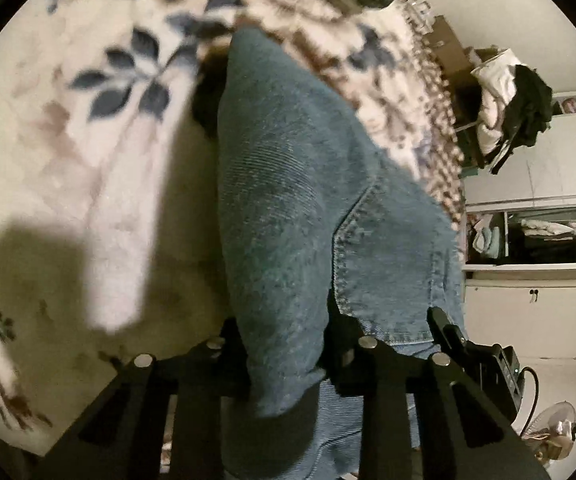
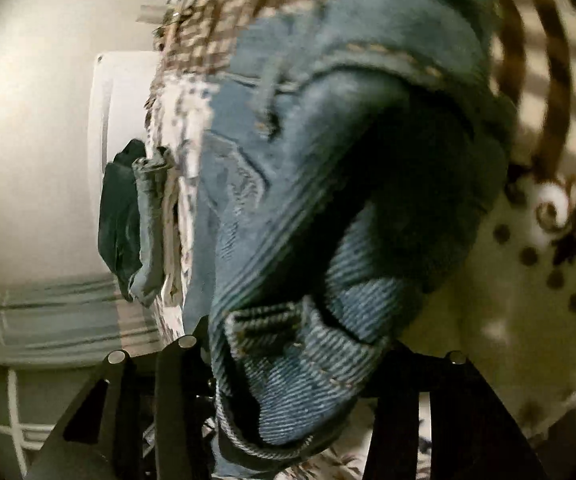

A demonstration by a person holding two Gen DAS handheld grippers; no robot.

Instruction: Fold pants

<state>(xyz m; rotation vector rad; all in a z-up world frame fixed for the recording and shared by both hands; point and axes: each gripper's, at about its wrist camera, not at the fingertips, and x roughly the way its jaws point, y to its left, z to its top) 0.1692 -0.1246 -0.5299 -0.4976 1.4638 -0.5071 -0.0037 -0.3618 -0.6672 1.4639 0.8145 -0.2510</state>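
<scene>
Left wrist view: my left claw (image 1: 288, 356) is closed down on a thick fold of the blue denim pants (image 1: 288, 184), the cloth bunched between the two black finger frames and filling the gap completely. From the grip the denim runs forward and away, raised above the floral blanket (image 1: 87, 128) that covers the bed; a stitched back pocket (image 1: 388, 264) faces the camera on the right side of the fabric. The pants cast a dark shadow on the blanket to the left of the claw. At the right edge of the view I note white cupboards (image 1: 536, 312), an open shelf with folded items, a pile of white and black clothes (image 1: 516, 108), and a fan (image 1: 552, 428) low down; part of the other black tool (image 1: 476, 352) shows just beside the denim. Right wrist view: my right claw (image 2: 300, 364) is likewise clamped on the pants (image 2: 328, 160), at the waistband, where a belt loop (image 2: 263, 324) and seam stitching sit right at the fingers. The denim hangs open ahead in a dark hollow, blurred in places. A patterned blanket with brown stripes and dots (image 2: 536, 240) lies to the right. To the left a second strip of denim (image 2: 151, 224) hangs beside a dark garment (image 2: 121, 216), against a pale wall (image 2: 35, 120).
</scene>
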